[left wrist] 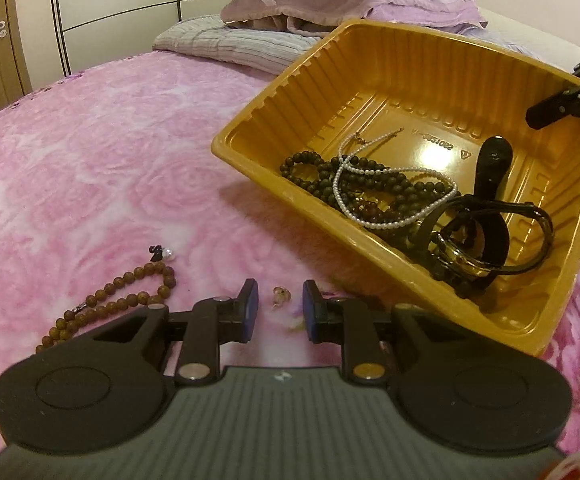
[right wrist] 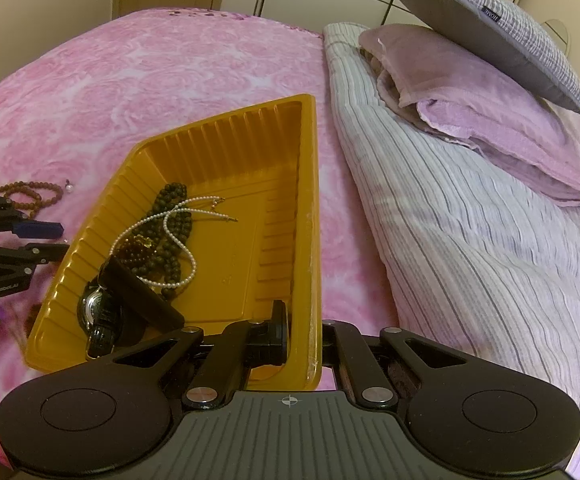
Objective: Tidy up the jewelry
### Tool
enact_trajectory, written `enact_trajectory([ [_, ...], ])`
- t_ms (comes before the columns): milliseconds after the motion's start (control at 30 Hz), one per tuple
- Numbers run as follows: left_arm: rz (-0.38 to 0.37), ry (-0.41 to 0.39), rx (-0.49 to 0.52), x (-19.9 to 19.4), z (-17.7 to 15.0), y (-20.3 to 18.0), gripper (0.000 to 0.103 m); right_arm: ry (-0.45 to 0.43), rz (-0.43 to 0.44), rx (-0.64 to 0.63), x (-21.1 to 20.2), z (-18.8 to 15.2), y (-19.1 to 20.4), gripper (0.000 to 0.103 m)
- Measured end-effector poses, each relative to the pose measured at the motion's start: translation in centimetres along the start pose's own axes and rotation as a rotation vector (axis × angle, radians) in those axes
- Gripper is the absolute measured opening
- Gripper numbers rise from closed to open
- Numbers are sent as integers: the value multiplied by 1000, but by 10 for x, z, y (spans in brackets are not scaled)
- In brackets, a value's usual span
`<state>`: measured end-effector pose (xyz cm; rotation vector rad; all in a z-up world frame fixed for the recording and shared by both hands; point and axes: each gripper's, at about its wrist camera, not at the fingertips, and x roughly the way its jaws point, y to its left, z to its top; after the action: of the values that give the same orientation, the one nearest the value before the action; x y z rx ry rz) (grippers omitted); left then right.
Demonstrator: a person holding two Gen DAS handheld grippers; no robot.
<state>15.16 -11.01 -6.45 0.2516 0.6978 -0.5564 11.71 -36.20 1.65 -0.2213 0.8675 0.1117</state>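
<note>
A small stud earring (left wrist: 278, 297) lies on the pink blanket (left wrist: 89, 160). My left gripper (left wrist: 279, 286) is low over it, open, one finger on each side and neither pad touching it. To its left lie a brown bead bracelet (left wrist: 117, 304) and a pearl-and-black earring (left wrist: 161, 254). The yellow plastic tray (left wrist: 370, 72) holds dark beads (left wrist: 330, 176), a white pearl necklace (left wrist: 390, 200), a black watch (left wrist: 470, 252) and a black oblong piece (left wrist: 494, 164). My right gripper (right wrist: 304, 320) is shut on the tray's right wall (right wrist: 310, 200), one finger inside and one outside. The tray looks tipped.
A striped pillow (right wrist: 470, 240), a folded lilac blanket (right wrist: 470, 92) and a grey cushion (right wrist: 490, 28) lie just right of the tray. Cupboard doors (left wrist: 109, 0) stand behind the bed. The left gripper (right wrist: 45, 240) shows at the tray's left side.
</note>
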Motion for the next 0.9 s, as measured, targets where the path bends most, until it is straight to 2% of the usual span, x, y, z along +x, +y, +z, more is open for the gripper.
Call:
enact_trajectory([
  [100,2,5,3,2,1,-1,18,0,-1,1,0,-1,1,4],
  [133,2,7,8,2,2,-1,11,0,0,0,0,0,0,4],
  [167,8,8,14,2,2,-3,8,0,0,0,0,0,0,4],
  [433,11,-5,-17,-13,10,-1,8,-1,0,0,1,-1,0,4],
  [667,-38,-76,-25,-31,38,-6,8,0,0,0,1,0,0,4],
  [900,-70,-83,7,-26,56,-24,8,0,3,4,1,-1,0,4],
])
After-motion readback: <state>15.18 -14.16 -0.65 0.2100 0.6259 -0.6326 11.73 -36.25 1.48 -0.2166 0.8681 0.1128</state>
